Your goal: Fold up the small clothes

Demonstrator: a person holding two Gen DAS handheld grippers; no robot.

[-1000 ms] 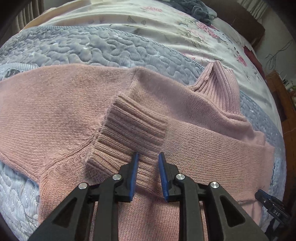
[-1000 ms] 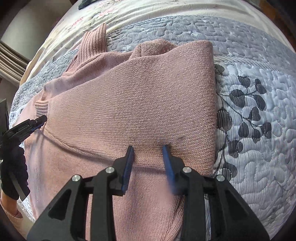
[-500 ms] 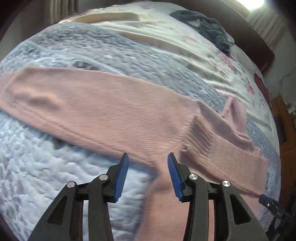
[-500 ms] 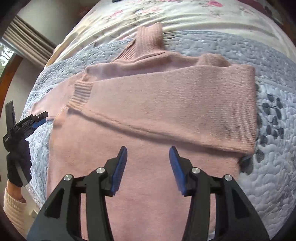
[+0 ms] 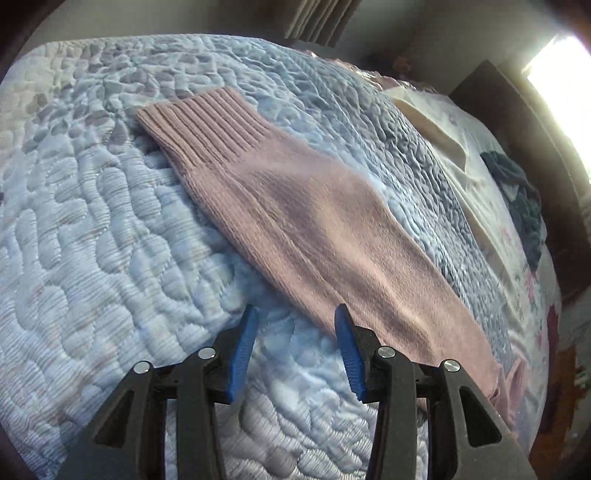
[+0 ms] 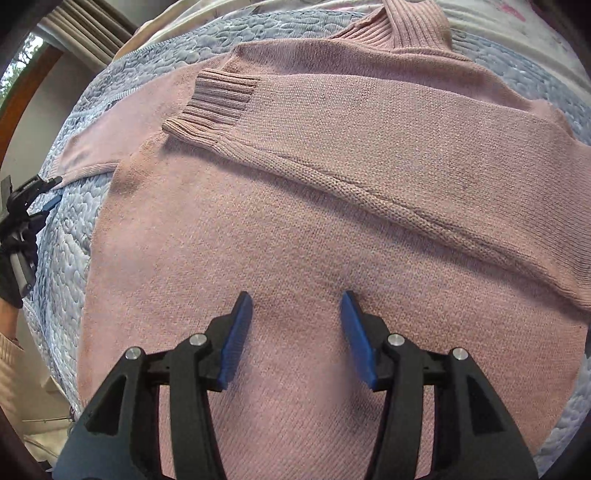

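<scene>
Left tongs (image 5: 293, 334): jaws apart, holding nothing; they hover over the quilt (image 5: 110, 258) just beside the near edge of the outstretched sleeve (image 5: 314, 229).
Right tongs (image 6: 293, 325): jaws apart, holding nothing; they are poised over the body of the pink sweater (image 6: 295, 240).
Sweater position: flat on the quilted bed, collar (image 6: 413, 26) at the far side; one sleeve is already folded across the chest, its cuff (image 6: 218, 103) lying on the body.
Risk, sleeve pickup: a pinch taken at the sleeve edge may catch the quilt as well, dragging the bedding along with the fold.
Risk, limp knit: a mid-sleeve grasp would probably let the ribbed cuff (image 5: 207, 125) trail and land crooked.
Risk, existing fold: pulling the outstretched sleeve may shift the body and disturb the folded sleeve.
Left view only: the full outstretched sleeve to its cuff; further off, a dark garment (image 5: 524, 206) on the bed.
Right view only: the folded sleeve, the collar, and the left tongs seen from outside at the frame's left edge.
</scene>
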